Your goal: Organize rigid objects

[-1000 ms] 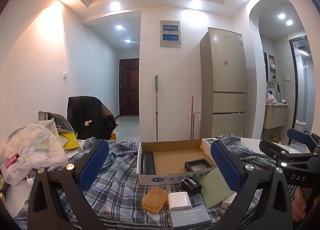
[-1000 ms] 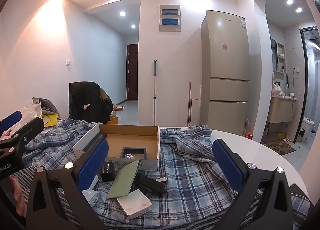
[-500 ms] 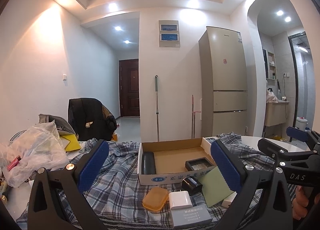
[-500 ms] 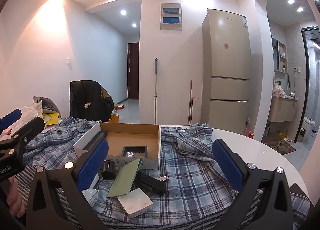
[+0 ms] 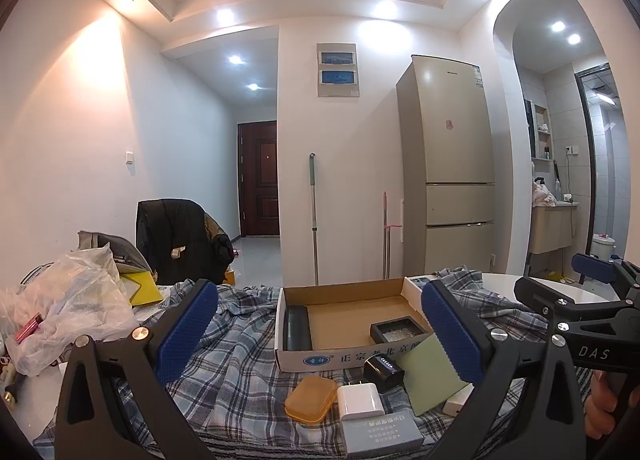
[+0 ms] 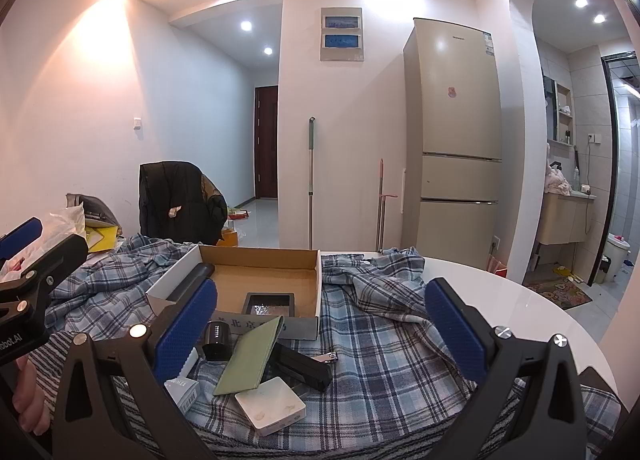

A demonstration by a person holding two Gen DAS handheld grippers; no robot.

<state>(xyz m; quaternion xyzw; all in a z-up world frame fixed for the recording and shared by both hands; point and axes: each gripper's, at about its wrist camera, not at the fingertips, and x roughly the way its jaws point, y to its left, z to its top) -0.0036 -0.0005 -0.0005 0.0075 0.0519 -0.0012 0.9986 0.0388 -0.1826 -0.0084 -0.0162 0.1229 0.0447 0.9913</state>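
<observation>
An open cardboard box sits on a plaid cloth and holds a black cylinder and a black tray. Loose items lie in front of it: an orange case, a white charger, a black adapter, a green card, a grey box, a black stapler-like bar, a white square box and a nail clipper. My left gripper hovers open and empty above them. My right gripper is open and empty too.
The plaid cloth covers part of a round white table. A plastic bag and clutter pile up at the left. Behind the table stand a chair with a black jacket, two mop handles and a fridge.
Both grippers stay open and empty. The right wrist view has drifted slightly, so the box sits a little further right in it. Nothing on the cloth has moved.
</observation>
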